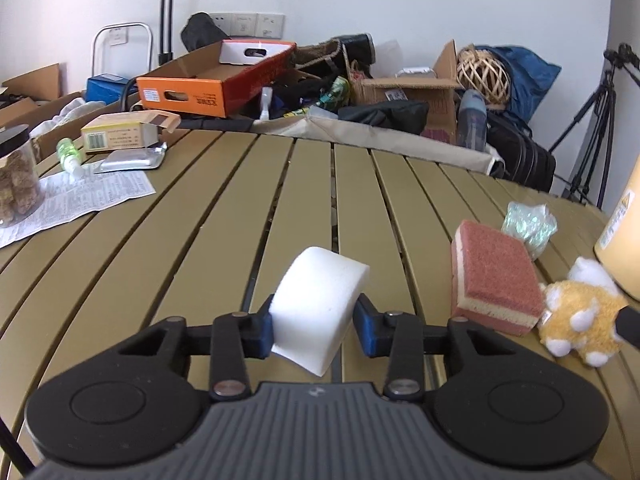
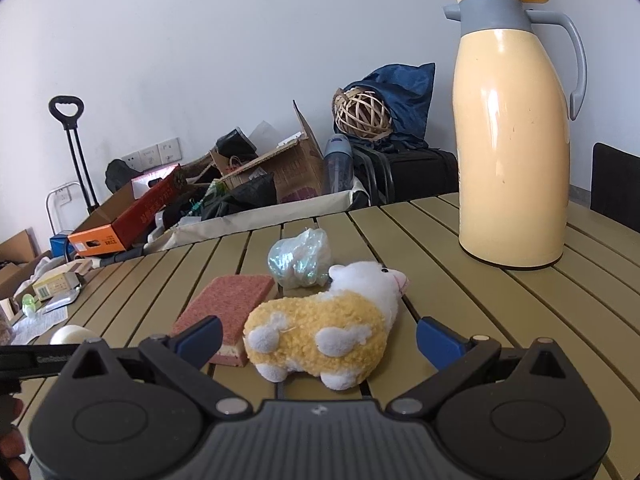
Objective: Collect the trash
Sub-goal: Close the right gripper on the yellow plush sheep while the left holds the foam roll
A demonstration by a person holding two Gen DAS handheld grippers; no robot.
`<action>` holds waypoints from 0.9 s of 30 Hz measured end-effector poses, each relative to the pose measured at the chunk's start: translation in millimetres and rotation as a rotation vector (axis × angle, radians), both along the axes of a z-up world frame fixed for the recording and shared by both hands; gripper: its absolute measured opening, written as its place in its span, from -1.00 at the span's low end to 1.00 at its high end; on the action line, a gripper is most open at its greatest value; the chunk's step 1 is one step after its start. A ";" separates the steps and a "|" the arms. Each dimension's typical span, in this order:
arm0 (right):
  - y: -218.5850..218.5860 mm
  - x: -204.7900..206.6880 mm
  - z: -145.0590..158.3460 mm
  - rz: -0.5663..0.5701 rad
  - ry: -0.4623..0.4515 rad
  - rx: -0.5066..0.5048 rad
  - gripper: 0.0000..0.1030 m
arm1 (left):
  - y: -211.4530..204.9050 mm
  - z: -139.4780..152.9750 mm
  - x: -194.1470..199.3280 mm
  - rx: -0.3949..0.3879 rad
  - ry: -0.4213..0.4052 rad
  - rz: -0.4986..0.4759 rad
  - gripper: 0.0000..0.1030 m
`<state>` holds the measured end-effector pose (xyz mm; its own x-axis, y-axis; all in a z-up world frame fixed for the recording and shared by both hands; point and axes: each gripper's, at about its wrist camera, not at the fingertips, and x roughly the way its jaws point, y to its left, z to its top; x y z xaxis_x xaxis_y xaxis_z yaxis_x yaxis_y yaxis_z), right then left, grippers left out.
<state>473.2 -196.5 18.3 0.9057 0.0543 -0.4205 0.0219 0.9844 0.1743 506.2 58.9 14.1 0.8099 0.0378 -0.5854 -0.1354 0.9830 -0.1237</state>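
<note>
- The slatted surface (image 1: 224, 216) runs wide and bare through its middle; its far edge meets a heap of boxes and bags against the wall.
- A tall yellow thermos jug (image 2: 516, 128) stands upright at the far right, well apart from the smaller things.
- Far left lie a printed paper sheet (image 1: 80, 200), a jar (image 1: 18, 176), a small carton (image 1: 120, 134) and a foil packet (image 1: 134, 160).
- The right tongs (image 2: 318, 336) stand wide apart, with the plush sheep (image 2: 324, 324) lying between the tips, touching neither.
- The pink-topped sponge (image 2: 230, 308) lies just left of the sheep, touching it, by the left tip.
- The left tongs (image 1: 314, 324) are clamped on a white foam block (image 1: 316, 304), held tilted above the slats, near the sponge's left.
- A crumpled iridescent wrapper (image 2: 300, 258) sits just beyond sheep and sponge, farther than the right tongs' tips.
</note>
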 end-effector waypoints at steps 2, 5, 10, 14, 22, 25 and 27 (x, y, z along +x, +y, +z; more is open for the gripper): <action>1.8 2.8 1.0 -0.008 0.017 -0.009 1.00 | -0.9 7.1 -8.3 -0.008 -0.012 0.022 -0.25; 2.1 8.4 0.2 -0.002 0.034 0.012 1.00 | -4.1 19.3 -25.4 -0.005 -0.044 0.062 -0.25; 10.1 22.6 -2.4 -0.020 0.081 -0.024 1.00 | -3.9 38.3 -58.8 -0.008 -0.110 0.130 -0.24; 11.3 34.2 -4.3 -0.034 0.115 -0.042 1.00 | -4.8 42.4 -74.0 0.011 -0.143 0.124 -0.24; 16.8 53.1 -0.9 -0.052 0.136 -0.022 1.00 | 3.7 37.0 -72.9 0.055 -0.134 0.122 -0.24; 18.6 62.2 -2.0 -0.069 0.158 -0.037 1.00 | 8.7 33.6 -69.9 0.054 -0.124 0.127 -0.24; 19.7 67.7 -4.7 -0.070 0.178 -0.037 1.00 | 10.1 31.4 -67.8 0.054 -0.118 0.128 -0.24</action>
<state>540.9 -176.7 13.6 0.8179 -0.0245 -0.5749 0.1175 0.9851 0.1253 438.4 68.9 45.5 0.8594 0.1738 -0.4808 -0.2472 0.9644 -0.0933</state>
